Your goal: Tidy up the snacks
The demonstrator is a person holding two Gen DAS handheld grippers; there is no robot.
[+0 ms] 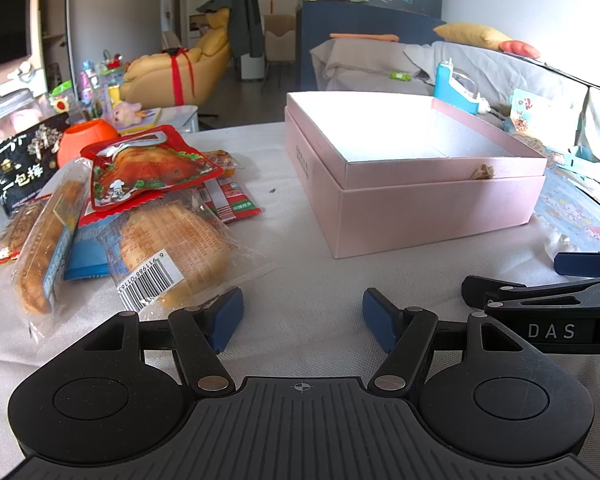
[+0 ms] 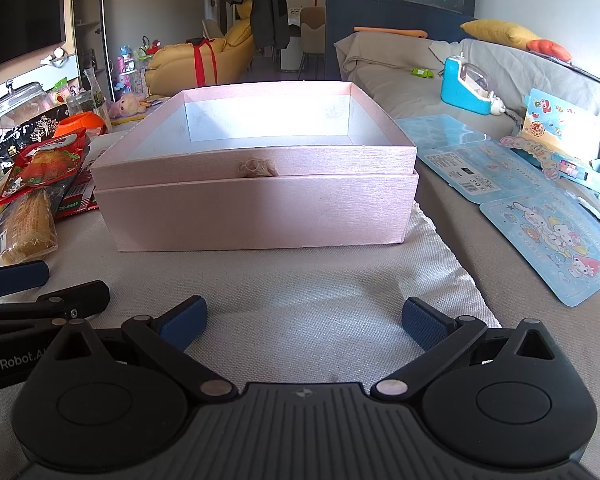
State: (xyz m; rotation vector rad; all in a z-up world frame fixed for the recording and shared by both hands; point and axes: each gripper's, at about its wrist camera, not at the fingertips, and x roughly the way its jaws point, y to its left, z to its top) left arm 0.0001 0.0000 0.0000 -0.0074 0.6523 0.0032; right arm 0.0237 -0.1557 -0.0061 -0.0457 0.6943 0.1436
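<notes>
A pile of snack packets lies at the left: a clear bag of bread (image 1: 168, 256) with a barcode, a red chicken packet (image 1: 148, 168), a long bread stick packet (image 1: 48, 240) and a black packet (image 1: 20, 164). An open pink box (image 1: 412, 176) (image 2: 256, 184) stands in the middle, nothing inside it. My left gripper (image 1: 302, 320) is open over the cloth, its left pad close to the bread bag. My right gripper (image 2: 304, 320) is open just in front of the box, nothing between its fingers.
A glass jar (image 2: 16, 108) and an orange cup (image 1: 86, 136) stand behind the snacks. Blue cartoon sticker cards (image 2: 556, 244) lie at the right on a grey sofa (image 2: 400, 80). The white cloth (image 2: 300, 288) covers the surface under both grippers.
</notes>
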